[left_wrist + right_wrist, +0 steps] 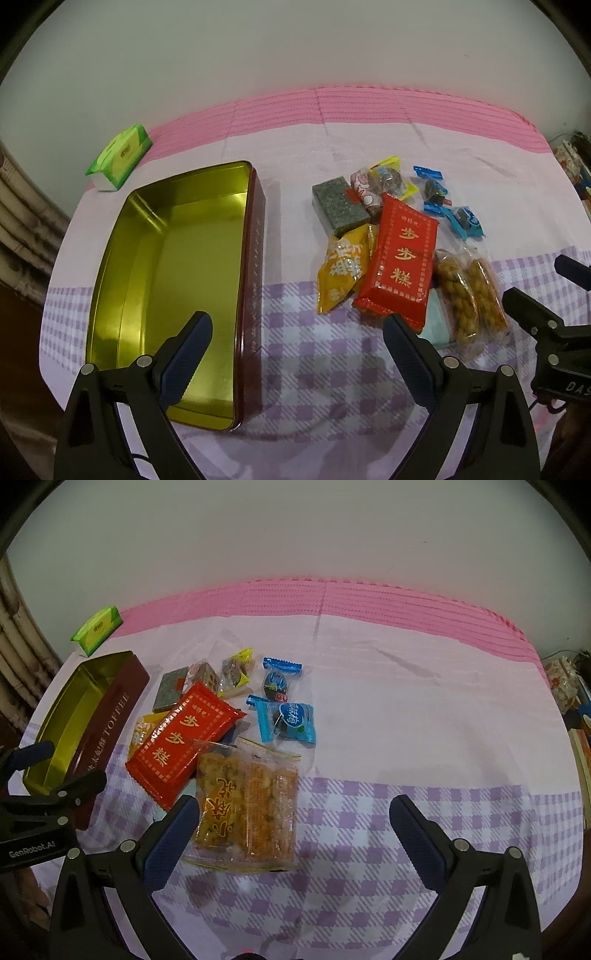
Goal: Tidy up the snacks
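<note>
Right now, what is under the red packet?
The red packet lies on a yellow packet, whose left part shows, and a pale blue packet peeking out near its lower end. Anything else beneath is covered.

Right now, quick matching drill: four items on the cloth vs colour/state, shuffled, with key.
Items:
1. toffee tin
2. tissue pack
3. long snack packet with gold characters
4. plum candies

Descriptions:
A. blue wrappers
B. red
C. open, nothing inside
D. green, by the cloth's far left corner

Pairs: 1-C, 2-D, 3-B, 4-A
</note>
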A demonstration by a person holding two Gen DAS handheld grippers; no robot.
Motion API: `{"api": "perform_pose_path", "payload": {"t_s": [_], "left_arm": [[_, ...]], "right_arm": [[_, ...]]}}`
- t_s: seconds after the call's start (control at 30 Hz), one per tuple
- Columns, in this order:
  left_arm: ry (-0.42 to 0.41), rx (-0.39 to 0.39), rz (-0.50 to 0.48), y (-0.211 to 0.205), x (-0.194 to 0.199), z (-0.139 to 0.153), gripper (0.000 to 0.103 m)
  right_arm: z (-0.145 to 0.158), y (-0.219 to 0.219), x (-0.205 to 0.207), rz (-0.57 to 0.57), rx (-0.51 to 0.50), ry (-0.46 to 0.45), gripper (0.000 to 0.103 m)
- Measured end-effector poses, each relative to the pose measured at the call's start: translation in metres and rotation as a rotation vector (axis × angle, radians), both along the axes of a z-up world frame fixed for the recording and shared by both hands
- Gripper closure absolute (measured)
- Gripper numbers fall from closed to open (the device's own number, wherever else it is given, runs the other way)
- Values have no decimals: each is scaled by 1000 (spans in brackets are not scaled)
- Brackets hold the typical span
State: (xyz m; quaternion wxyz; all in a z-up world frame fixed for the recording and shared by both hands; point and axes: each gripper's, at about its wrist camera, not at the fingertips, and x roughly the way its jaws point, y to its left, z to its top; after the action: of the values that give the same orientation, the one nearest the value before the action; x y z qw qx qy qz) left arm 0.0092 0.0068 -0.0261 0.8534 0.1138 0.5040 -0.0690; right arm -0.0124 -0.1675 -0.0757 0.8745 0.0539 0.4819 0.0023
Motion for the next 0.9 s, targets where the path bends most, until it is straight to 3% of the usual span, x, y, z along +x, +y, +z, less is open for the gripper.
{"api": "perform_pose_path", "payload": {"t_s": [0.9], "left_arm": [[34, 27, 0, -8, 8, -8, 9]], "right_arm": [[-14, 3, 11, 25, 11, 33, 4]]}}
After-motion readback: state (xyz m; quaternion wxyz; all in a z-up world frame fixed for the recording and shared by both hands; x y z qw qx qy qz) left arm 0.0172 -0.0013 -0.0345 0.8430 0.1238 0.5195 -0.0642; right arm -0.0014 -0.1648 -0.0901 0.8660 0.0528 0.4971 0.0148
